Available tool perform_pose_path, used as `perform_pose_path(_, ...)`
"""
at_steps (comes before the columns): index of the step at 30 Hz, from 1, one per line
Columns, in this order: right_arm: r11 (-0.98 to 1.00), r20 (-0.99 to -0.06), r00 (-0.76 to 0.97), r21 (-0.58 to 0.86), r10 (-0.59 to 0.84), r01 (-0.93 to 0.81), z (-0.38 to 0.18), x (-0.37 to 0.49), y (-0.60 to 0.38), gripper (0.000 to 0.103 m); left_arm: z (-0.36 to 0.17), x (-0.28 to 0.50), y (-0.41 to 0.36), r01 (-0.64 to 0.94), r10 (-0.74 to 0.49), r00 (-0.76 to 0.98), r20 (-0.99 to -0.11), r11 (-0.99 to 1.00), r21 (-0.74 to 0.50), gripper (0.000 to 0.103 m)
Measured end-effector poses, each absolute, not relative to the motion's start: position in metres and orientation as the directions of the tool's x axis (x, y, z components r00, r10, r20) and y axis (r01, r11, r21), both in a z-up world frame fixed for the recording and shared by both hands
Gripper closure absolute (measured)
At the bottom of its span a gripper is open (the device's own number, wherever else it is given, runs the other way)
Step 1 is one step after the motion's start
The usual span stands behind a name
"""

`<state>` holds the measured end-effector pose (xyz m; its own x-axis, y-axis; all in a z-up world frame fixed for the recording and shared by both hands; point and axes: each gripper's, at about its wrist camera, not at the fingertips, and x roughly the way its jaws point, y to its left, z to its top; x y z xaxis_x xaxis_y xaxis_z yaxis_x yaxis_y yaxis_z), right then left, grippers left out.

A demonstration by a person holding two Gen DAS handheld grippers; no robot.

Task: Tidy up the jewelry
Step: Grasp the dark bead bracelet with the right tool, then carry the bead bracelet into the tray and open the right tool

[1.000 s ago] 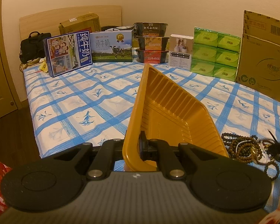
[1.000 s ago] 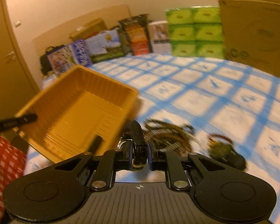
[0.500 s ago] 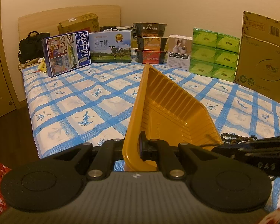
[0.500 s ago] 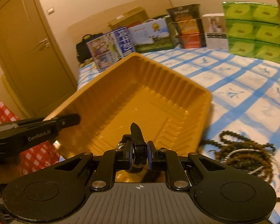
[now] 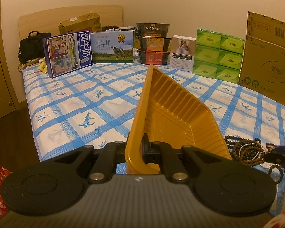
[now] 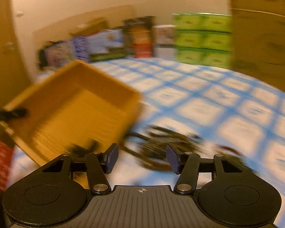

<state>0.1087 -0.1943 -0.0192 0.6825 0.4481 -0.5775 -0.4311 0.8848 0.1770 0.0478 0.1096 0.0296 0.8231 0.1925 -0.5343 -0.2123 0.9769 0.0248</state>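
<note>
The left tool (image 5: 143,150) is clamped on the near rim of the yellow tray (image 5: 172,117), one finger inside the wall and one outside, so the tray stands tilted with its left wall raised and its open side facing right. The tray floor that shows looks bare; its near corner is hidden behind the tool body.

Just right of the tray, a heap of bead strings (image 5: 247,150) lies on the bed (image 5: 81,102), touching or nearly touching the tray's right wall. A dark part of the right tool pokes in at the right edge, over the far side of the heap, cut off by the frame.

In the right wrist view, everything is smeared by motion. The right tool (image 6: 141,156) has its jaws apart and opening, with nothing pressed between its pads (image 6: 112,156). The beads (image 6: 161,144) lie on the bed just beyond the gap between the fingers. The tray (image 6: 76,110) sits to the left, tilted toward the camera, with the left tool's finger (image 6: 9,113) on its left rim. A small dark thing at the tray's near edge, just left of the left pad, is too blurred to name.

Farther back, boxes (image 5: 112,46) and green packs (image 5: 219,56) line the far side of the bed, with a carton (image 5: 267,60) on the right.
</note>
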Motion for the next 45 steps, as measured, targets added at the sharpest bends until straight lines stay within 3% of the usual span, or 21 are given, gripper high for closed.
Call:
perform_pose_path(5, 0.949, -0.651, 0.697, 0.134, 0.302, -0.285, -0.04, 0.102, -0.248, 0.047, 0.03, 0.048, 0.111, -0.212, 0.191, 0.823, -0.535, 0.977, 0.023, 0.097)
perform_pose_path(14, 0.962, -0.682, 0.681, 0.134, 0.265, -0.24, -0.056, 0.096, -0.268, 0.049, 0.03, 0.048, 0.113, -0.212, 0.191, 0.822, -0.536, 0.977, 0.023, 0.097)
perform_pose_path(18, 0.962, -0.694, 0.676, 0.097, 0.248, -0.254, -0.062, 0.103, -0.262, 0.069, 0.03, 0.048, 0.112, -0.212, 0.191, 0.822, -0.536, 0.977, 0.023, 0.097)
perform_pose_path(22, 0.965, -0.699, 0.681, 0.049, 0.218, -0.258, -0.067, 0.108, -0.257, 0.074, 0.03, 0.048, 0.113, -0.212, 0.191, 0.822, -0.536, 0.977, 0.023, 0.097)
perform_pose_path(25, 0.963, -0.7, 0.682, 0.029, 0.211, -0.268, -0.068, 0.108, -0.252, 0.095, 0.03, 0.048, 0.112, -0.211, 0.191, 0.822, -0.536, 0.977, 0.023, 0.097)
perform_pose_path(34, 0.956, -0.663, 0.704, 0.064, 0.256, -0.287, -0.045, 0.1, -0.246, 0.096, 0.03, 0.049, 0.113, -0.213, 0.191, 0.822, -0.536, 0.977, 0.022, 0.097)
perform_pose_path(45, 0.87, -0.544, 0.688, 0.203, 0.482, -0.449, 0.014, 0.108, -0.194, 0.096, 0.03, 0.049, 0.112, -0.212, 0.19, 0.823, -0.535, 0.977, 0.022, 0.097)
